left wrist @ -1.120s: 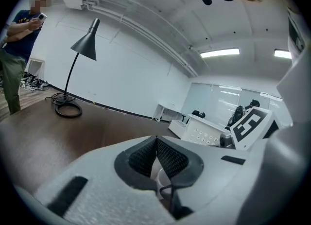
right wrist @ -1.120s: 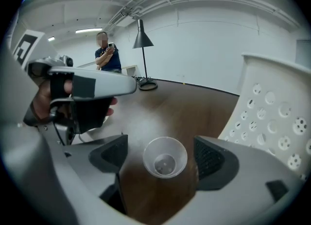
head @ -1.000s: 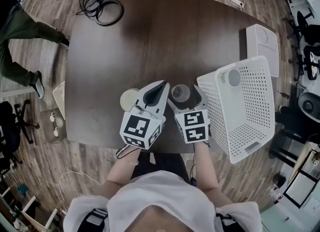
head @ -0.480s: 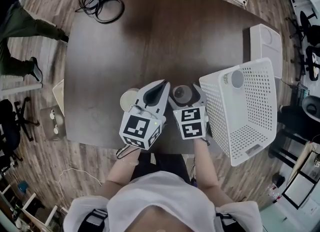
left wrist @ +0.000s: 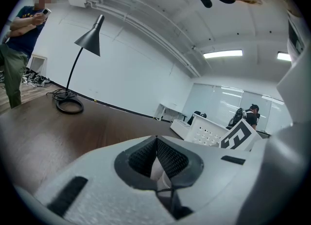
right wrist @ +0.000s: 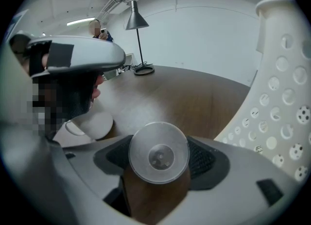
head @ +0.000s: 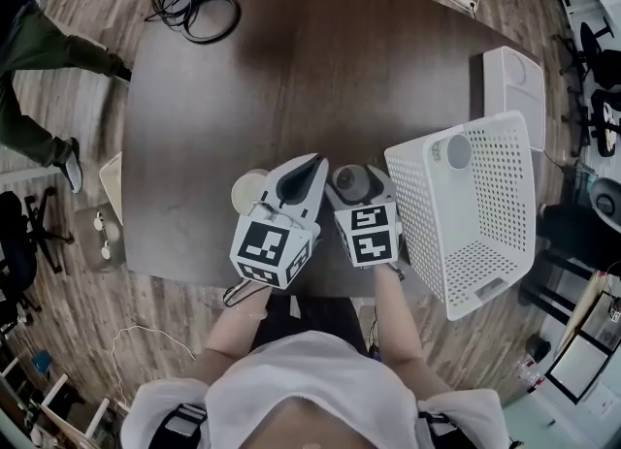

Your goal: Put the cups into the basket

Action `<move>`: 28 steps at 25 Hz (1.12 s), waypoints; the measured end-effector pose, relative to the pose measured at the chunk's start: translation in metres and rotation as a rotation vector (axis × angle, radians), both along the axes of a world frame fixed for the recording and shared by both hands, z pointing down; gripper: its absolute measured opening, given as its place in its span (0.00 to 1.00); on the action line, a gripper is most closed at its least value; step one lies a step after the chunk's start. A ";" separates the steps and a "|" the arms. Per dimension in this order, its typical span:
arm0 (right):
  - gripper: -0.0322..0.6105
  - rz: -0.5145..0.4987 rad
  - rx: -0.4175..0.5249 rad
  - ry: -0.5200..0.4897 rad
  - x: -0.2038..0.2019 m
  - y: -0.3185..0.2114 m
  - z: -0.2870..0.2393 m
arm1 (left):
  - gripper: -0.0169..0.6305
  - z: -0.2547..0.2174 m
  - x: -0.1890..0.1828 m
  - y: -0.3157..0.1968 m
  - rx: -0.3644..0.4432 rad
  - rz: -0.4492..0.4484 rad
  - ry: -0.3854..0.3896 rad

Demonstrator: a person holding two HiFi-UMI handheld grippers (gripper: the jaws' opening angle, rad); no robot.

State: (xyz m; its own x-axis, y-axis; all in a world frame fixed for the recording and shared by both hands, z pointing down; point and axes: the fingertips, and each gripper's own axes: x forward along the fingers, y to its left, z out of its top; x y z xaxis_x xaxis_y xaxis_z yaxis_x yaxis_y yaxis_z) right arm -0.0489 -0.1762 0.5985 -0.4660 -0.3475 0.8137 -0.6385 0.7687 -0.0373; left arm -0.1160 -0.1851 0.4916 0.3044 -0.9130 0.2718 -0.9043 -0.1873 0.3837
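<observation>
White cup [head: 249,190] sits on table [head: 291,69] just L of left gripper [head: 312,168]; its jaws are together, nothing betw them. Right gripper [head: 353,185] has just been closing on upright clear lidded cup [right wrist: 159,153], pads look to touch its sides. Basket [head: 417,195] is just R of it, so R hand is nearer. Another cup [head: 456,151] lies inside.

The head camera looks steeply down from above the person over the whole table [head: 291,69], with the left gripper [head: 312,171] and right gripper [head: 353,185] at its near edge. The left gripper's camera rides low, facing almost level across the tabletop toward a floor lamp [left wrist: 88,42]. The right one's tilts down, close over a clear cup [right wrist: 158,152] its jaws have just been closing round. All three share the table and the white basket [head: 485,214].
</observation>
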 end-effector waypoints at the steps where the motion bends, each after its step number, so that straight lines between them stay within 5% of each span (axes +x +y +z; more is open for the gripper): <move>1: 0.58 0.003 0.001 -0.002 0.000 0.000 -0.001 | 0.04 0.000 0.001 0.000 -0.001 0.001 0.000; 28: 0.58 0.064 0.240 -0.150 0.012 0.017 -0.115 | 0.04 -0.066 0.016 0.020 0.132 0.035 -0.153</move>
State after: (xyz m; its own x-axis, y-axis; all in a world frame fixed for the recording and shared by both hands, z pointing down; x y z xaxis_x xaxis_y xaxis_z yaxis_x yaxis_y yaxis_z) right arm -0.0366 -0.1593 0.4832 -0.5458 -0.5546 0.6280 -0.6872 0.7252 0.0432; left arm -0.0998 -0.1652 0.4256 0.3005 -0.9334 0.1961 -0.9423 -0.2587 0.2124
